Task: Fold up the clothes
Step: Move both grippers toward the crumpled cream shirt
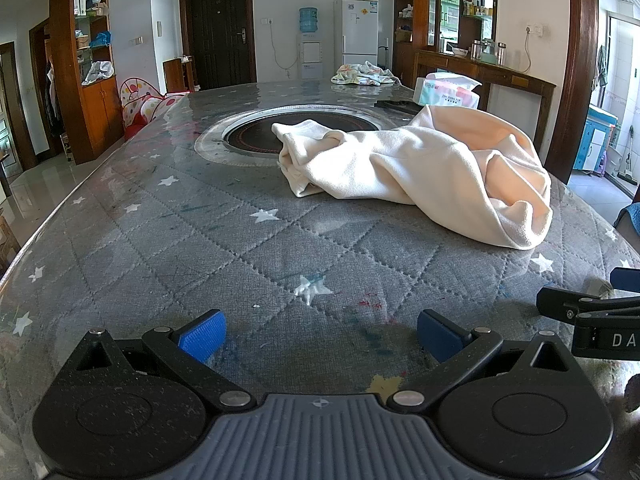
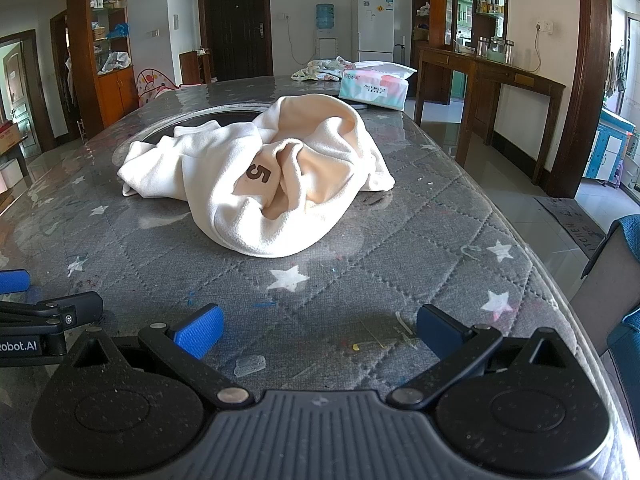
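Left gripper (image 1: pixel 320 338) and right gripper (image 2: pixel 320 336) both spread, empty, bottom frame; cream garment (image 2: pixel 256 176) crumpled mid-frame, unfolded: pinch hem edges, spread flat.

Garment (image 2: pixel 256 176) bunched: its inner folds and underside are hidden, and only a "5" shows. Right tool (image 1: pixel 592 312) is cut off at the frame edge. Tissue pack (image 2: pixel 374 90) lettering is too small to read.
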{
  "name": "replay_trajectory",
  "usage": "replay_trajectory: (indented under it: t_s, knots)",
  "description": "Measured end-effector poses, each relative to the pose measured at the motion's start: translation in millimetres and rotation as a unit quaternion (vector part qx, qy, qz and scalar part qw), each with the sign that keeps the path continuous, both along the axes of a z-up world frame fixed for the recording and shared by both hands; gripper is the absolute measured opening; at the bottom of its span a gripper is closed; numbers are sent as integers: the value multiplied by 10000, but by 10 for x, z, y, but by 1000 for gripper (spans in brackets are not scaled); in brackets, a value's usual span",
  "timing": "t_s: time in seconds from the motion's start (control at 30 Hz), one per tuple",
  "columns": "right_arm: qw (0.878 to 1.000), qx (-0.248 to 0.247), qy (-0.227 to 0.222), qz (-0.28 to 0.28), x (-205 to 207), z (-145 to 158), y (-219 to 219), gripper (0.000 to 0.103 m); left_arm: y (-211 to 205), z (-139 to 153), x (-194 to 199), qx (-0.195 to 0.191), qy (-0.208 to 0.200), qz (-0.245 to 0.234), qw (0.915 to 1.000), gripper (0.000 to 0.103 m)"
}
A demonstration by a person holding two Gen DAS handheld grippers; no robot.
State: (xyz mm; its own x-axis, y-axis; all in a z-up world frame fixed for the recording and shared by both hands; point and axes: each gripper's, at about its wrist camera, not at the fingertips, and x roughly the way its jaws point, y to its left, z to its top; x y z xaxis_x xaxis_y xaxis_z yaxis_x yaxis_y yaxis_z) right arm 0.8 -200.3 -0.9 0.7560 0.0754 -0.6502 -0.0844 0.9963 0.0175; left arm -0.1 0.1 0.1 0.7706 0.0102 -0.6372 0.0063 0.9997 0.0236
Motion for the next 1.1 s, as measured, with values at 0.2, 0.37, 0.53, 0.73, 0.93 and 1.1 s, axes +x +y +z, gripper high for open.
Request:
replay_trajectory:
  t_s: [0.2, 0.37, 0.53, 0.73, 0.93, 1.1]
  knots:
    - [10000, -14, 14, -7, -13, 19, 5, 103, 12, 15, -10, -39, 75, 14, 10000, 103]
    - [9999, 26, 108, 19, -28, 55, 13, 103, 23, 28, -18, -71, 138, 26, 9999, 103]
    - [9997, 202, 121, 0, -98, 132, -19, 103, 26, 73, -42, -138, 303, 134, 9994, 103]
    - [9997, 214, 110, 26, -188, 171, -16, 103, 3, 167, -147, -170, 372, 220, 9989, 103]
    - [9996, 268, 38, 61, -272, 253, -6, 103, -21, 261, -213, -146, 331, 284, 9989, 103]
    - [9997, 222, -27, 83, -312, 307, 16, 103, -41, 335, -263, -123, 293, 329, 9990, 103]
